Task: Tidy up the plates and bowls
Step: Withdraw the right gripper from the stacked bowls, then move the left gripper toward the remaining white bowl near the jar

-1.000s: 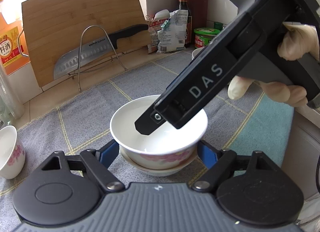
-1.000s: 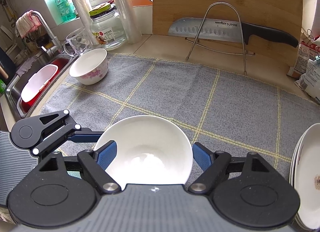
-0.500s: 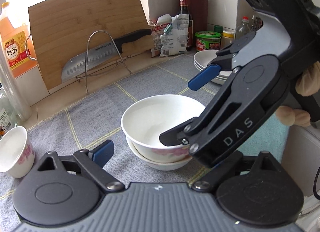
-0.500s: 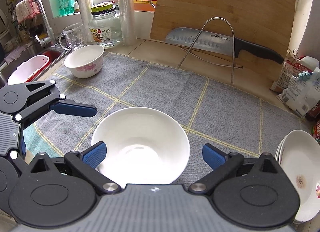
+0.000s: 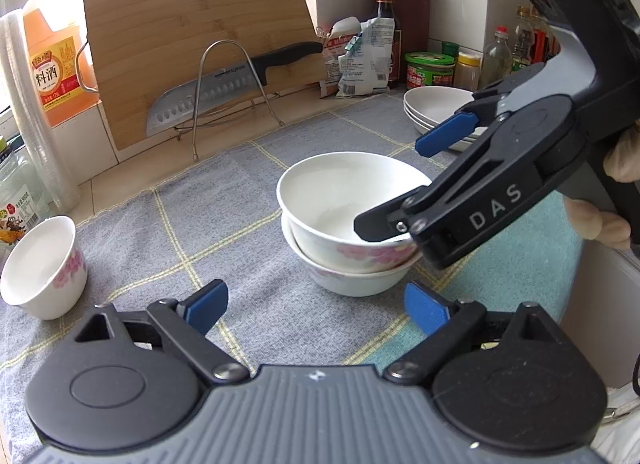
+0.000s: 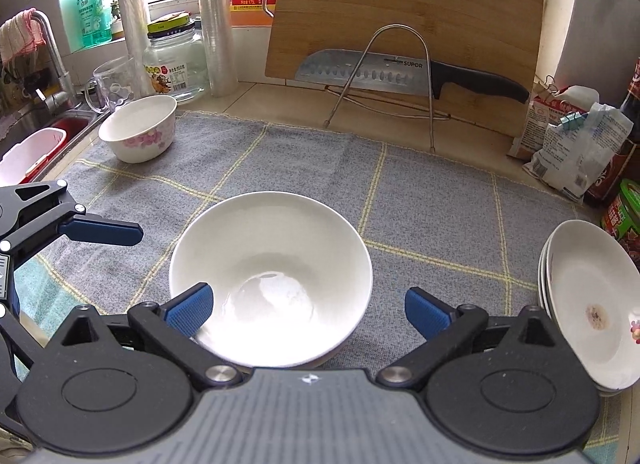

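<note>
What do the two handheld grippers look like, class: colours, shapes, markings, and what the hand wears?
Both grippers, left and right, are black with round pivot discs, a ribbed grey base and blue finger pads. The right one bears white letters "DAS". The hand on it wears a pale glove.

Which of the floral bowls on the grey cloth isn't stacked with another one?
The lone bowl at the cloth's far left corner, near the sink. The other two sit nested together at the middle, between the open grippers.

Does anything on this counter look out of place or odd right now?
One bowl stands alone at the mat's far corner near the sink, apart from the nested bowls. The top plate in the stack carries a small reddish stain.
</note>
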`<state>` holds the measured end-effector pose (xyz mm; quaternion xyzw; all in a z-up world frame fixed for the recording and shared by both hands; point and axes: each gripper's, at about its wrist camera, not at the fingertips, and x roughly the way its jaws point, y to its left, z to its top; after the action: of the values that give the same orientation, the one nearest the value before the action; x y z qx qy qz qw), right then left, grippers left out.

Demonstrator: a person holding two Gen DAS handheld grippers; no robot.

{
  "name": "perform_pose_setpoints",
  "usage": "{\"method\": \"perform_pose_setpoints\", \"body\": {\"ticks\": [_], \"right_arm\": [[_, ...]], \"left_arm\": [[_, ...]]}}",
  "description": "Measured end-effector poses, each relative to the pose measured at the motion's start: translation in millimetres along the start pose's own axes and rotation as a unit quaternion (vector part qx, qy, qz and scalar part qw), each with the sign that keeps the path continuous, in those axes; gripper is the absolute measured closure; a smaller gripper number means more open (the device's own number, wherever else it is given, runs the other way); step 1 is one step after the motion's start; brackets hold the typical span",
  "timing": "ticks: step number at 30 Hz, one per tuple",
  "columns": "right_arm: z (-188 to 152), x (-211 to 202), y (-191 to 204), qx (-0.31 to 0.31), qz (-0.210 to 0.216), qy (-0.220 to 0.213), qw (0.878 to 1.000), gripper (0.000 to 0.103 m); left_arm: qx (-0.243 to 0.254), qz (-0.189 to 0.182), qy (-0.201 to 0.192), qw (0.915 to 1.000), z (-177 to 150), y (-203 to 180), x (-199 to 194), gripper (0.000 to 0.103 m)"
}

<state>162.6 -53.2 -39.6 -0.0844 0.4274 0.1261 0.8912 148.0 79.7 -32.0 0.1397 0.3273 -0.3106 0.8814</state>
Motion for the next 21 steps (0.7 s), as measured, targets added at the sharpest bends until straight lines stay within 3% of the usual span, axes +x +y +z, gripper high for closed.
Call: {"method": "perform_pose_setpoints", "body": {"ticks": [7, 11, 16, 21], "right_arm": [[9, -17, 23, -0.004, -0.025, -0.034, 0.999, 0.0], [15, -20, 41, -0.019, -0.027, -0.046, 0.998, 0.0], [21, -26, 52, -0.032, -0.002, -0.064, 0.997, 0.0], [27, -27, 53, -0.052, 0.035, -0.077, 0.995, 0.0]], "left_arm": [[-0.02, 0.023, -0.001, 0.9995, -17, 33, -13, 0.006], [-0.037, 0.055, 0.002, 0.9978, -24, 52, -20, 0.006], [-0.076, 0.104, 0.003, 0.9917, -28, 66, -29, 0.005], [-0.122, 0.159, 0.008, 0.9798, -27, 71, -40, 0.005]]}}
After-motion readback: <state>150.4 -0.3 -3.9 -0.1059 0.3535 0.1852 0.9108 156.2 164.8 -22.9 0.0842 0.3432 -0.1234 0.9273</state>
